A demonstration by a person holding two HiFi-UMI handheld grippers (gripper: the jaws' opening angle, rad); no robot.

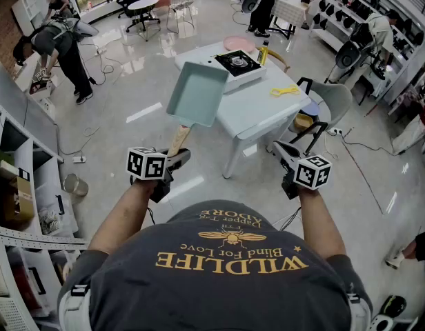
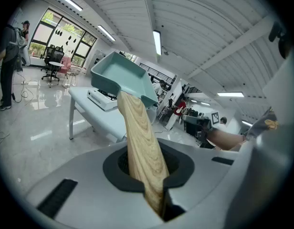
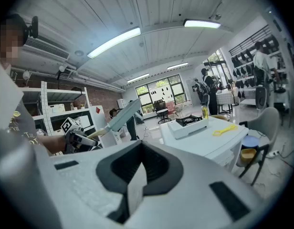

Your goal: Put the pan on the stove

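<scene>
Open workshop hall, for your record: glossy pale floor, strip lights overhead, metal shelving along your left, other people at work by the far walls. Carrying surface: one white rectangular table [image 1: 264, 116], standing well ahead of you, with a grey chair [image 1: 334, 101] at its right side. Toward its far edge: one white single-burner tabletop gas stove with a black grate [image 1: 239, 65], with nothing on the grate. Just beside the stove, at the far edge: one yellow bottle [image 1: 263, 52] and one pink round plate [image 1: 238, 43]. Near the right edge: one yellow plastic tool [image 1: 285, 90], kind not clear. Task's thing: one pale teal rectangular pan with a light wooden handle [image 1: 197, 93], held in the air on your side of the table's near left corner, well apart from the stove, its hollow tipped toward you. Left gripper [image 2: 152, 175]: jaws clamped on the lower end of the wooden handle, the pan standing up and forward from them. Right gripper [image 3: 135, 185]: jaws closed together with nothing between them, held low at your right. Step in hand, by my judgement: carrying the pan to the stove. Walk up to the table's near edge before you reach. Expect the pan to droop or swing, since you hold the handle at its far end. Bring it level, centre its base over the grate and lower it flat. Point the handle toward the near edge, clear of the bottle. Let go only once it sits steady.
</scene>
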